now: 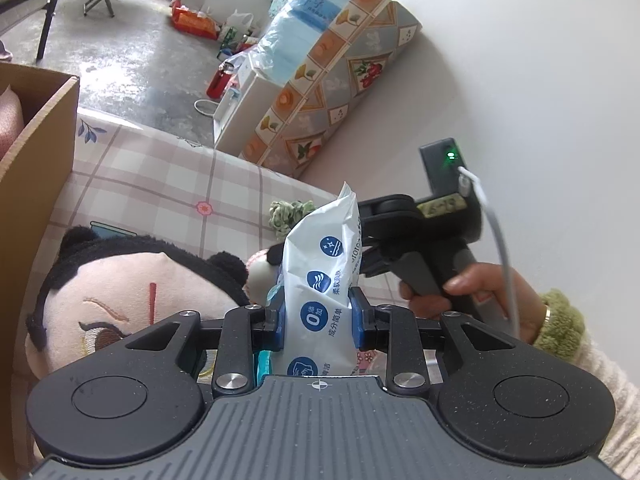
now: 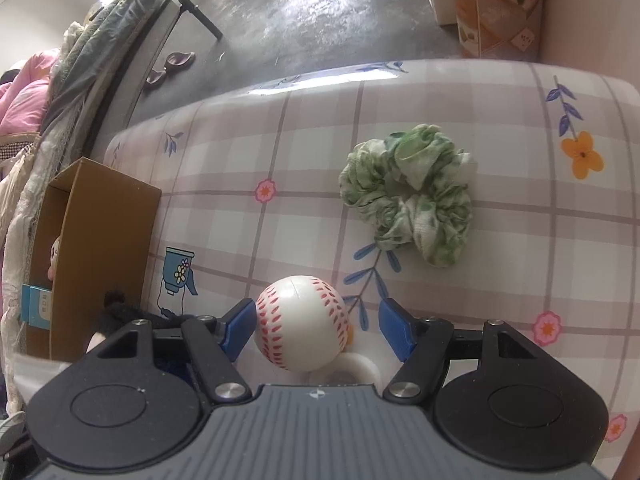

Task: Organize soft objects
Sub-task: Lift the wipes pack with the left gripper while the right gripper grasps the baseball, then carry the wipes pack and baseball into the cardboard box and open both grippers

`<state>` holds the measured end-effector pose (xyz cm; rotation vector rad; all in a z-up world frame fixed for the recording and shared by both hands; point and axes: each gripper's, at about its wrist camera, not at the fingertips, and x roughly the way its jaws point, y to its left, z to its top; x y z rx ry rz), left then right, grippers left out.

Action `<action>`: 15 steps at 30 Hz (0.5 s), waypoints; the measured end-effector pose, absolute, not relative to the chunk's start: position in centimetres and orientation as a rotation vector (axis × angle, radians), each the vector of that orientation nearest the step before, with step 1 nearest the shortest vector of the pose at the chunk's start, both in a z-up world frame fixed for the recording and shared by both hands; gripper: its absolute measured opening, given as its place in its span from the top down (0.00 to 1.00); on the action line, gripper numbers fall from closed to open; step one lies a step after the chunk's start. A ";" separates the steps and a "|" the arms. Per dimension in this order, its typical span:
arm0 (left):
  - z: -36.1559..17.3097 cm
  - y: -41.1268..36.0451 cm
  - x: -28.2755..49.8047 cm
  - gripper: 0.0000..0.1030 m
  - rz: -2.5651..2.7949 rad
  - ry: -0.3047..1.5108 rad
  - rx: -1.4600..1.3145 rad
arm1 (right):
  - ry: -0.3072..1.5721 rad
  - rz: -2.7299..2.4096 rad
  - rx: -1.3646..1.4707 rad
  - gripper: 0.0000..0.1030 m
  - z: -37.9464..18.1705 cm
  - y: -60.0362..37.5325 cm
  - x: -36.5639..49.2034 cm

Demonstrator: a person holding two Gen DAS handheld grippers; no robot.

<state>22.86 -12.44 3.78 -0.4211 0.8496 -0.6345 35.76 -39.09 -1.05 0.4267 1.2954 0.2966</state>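
My left gripper (image 1: 318, 322) is shut on a white tissue pack (image 1: 324, 280) with blue round icons, held upright above the table. A plush doll head (image 1: 132, 300) with black hair lies below it to the left. My right gripper (image 2: 318, 328) is open, its blue pads on either side of a white soft baseball (image 2: 303, 323) with red stitching, not touching it. A green-and-white scrunchie (image 2: 412, 192) lies farther out on the checked tablecloth (image 2: 520, 248); it also shows in the left wrist view (image 1: 286, 216). The right gripper's body (image 1: 436, 240) shows in the left wrist view.
An open cardboard box (image 2: 100, 256) stands at the table's left side, with items inside; its wall shows in the left wrist view (image 1: 36, 184). Beyond the table's far edge is concrete floor, a folded patterned mat (image 1: 340, 80) against the wall and clutter.
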 end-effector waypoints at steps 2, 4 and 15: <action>3.7 -12.1 22.9 0.73 -0.635 0.849 -0.436 | 1.319 0.319 0.457 0.31 -1.5 -38.7 36.1; 3.7 -11.7 22.9 0.73 -0.635 0.848 -0.451 | 1.337 0.325 0.474 0.31 -2.0 -38.3 36.3; 6.1 -7.6 20.7 0.73 -0.621 0.743 -0.525 | 1.366 0.362 0.501 0.39 -2.9 -36.6 37.0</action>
